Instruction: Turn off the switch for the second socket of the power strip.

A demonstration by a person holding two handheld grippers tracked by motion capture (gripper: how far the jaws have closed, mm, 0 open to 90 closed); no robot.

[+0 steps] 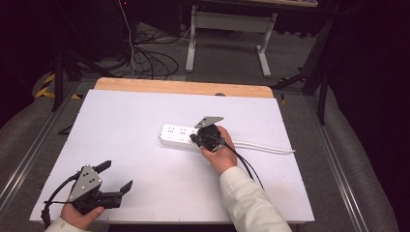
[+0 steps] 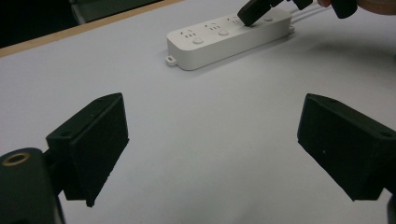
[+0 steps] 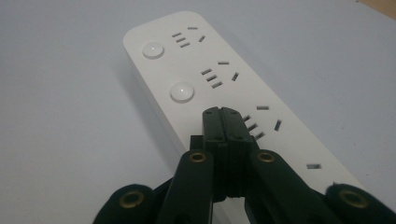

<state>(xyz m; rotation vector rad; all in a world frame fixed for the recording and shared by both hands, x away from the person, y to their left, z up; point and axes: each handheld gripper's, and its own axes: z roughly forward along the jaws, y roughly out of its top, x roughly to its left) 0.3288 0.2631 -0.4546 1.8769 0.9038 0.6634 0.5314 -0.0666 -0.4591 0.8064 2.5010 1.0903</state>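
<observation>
Left tongs [image 1: 117,176] at lower left of high view, jaws wide apart, nothing between, resting low over bare white counter [image 1: 145,159]; no part in the press. Mid-frame: right tongs [image 3: 222,114] pressed together, tips down on top face of white power strip [image 1: 180,136], apparently at its third round button; two buttons [image 3: 182,91] free beyond. Probably pressing a switch: best pushed straight down, tips centred, light force so strip stays put; cord [image 1: 268,146] trailing right.
</observation>
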